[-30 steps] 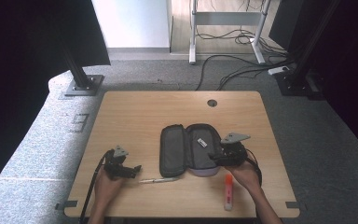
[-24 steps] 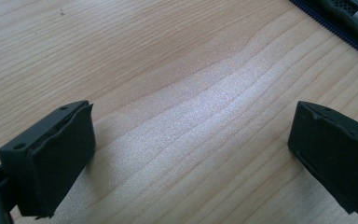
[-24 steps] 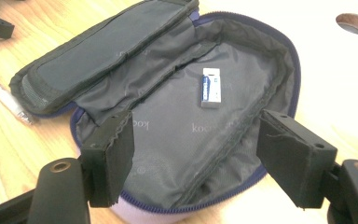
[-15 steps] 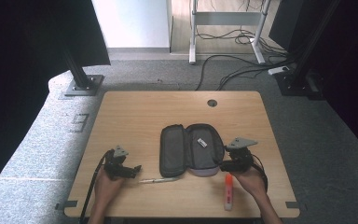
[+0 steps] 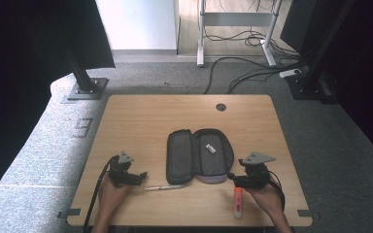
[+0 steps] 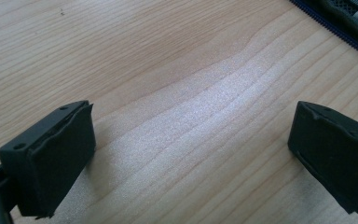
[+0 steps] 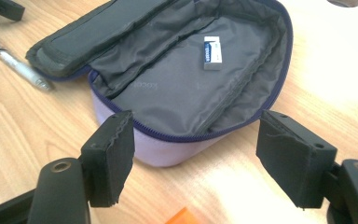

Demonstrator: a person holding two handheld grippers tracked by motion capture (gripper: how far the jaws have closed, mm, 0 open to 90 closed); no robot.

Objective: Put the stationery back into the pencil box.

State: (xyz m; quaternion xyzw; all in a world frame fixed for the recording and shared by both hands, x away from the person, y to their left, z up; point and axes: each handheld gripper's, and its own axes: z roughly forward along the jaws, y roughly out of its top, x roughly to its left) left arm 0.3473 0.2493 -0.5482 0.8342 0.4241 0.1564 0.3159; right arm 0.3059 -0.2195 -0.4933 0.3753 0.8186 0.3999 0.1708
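Right gripper (image 5: 229,178) withdrawn from open pencil case (image 5: 199,155) toward orange marker (image 5: 238,202) at tabletop (image 5: 141,116) front edge; jaws spread, empty. Eraser (image 5: 211,147) deposited in case. Left gripper (image 5: 144,174) unmoved beside pen (image 5: 167,187); jaws spread. Marker judged next pickup.

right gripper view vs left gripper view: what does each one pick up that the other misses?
Right gripper view alone: the case's grey lining with a small white eraser in it, a silver pen beside the case, an orange marker tip at the bottom edge.

Left gripper view alone: a long stretch of bare wooden table between wide-apart jaws.

Shared: the open pencil case, cut down to a zip corner in the left gripper view; each hand-held gripper open and holding nothing.
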